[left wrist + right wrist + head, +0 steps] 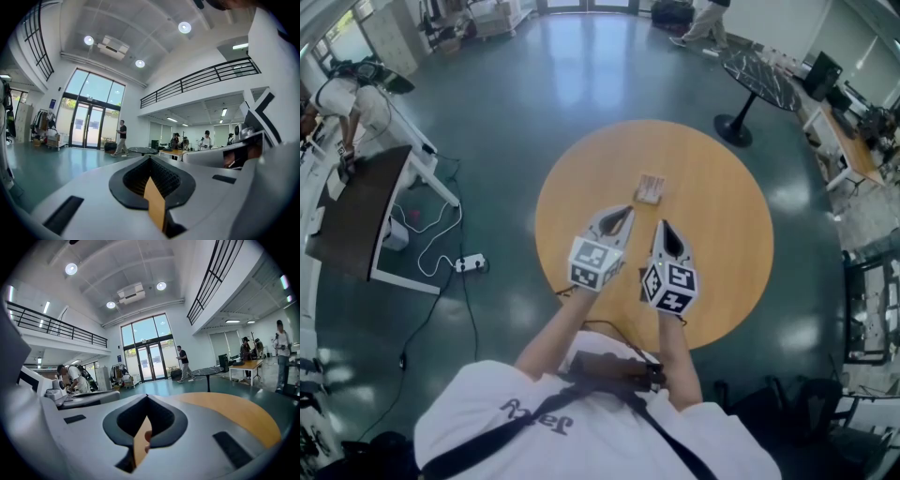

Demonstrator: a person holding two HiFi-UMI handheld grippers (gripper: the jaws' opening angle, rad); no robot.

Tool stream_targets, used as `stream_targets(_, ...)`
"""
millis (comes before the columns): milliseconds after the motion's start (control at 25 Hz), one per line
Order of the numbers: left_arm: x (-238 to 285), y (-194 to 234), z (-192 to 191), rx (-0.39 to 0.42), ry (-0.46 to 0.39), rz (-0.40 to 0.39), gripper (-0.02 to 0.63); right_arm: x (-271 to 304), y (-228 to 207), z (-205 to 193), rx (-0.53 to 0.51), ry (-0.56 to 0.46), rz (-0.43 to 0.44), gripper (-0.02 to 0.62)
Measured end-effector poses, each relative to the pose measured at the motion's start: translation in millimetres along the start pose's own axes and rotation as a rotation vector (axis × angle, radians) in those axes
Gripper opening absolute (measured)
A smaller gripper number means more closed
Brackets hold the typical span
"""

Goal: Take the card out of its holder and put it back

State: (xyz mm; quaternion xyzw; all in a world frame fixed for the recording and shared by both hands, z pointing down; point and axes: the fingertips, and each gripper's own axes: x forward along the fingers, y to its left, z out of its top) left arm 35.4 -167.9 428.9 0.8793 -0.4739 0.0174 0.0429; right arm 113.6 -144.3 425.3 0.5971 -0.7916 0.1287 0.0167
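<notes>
A small card holder (651, 188) with a pale card in it stands near the middle of the round wooden table (722, 244). My left gripper (623, 215) hovers just short of it, to its near left, jaws shut and empty. My right gripper (661, 228) hangs beside the left one, a little nearer to me, jaws together with nothing between them. In the left gripper view the left gripper (150, 160) points level across the hall, and only a sliver of table shows through its closed jaws. The right gripper (146, 398) in its own view looks the same, with the table edge (243, 416) at right.
A dark desk (356, 216) stands at the left, with cables and a power strip (469, 264) on the green floor. A black round table (759, 75) and desks (848, 141) are at the back right. People move about at the far end.
</notes>
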Motion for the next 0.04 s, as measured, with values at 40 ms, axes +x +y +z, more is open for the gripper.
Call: stream_targets(40,0.6,-1.1,-1.0,-0.001,0.001,0.0,0.014,-0.8,-1.1,-0.2,0.001,0.0,0.0,0.018)
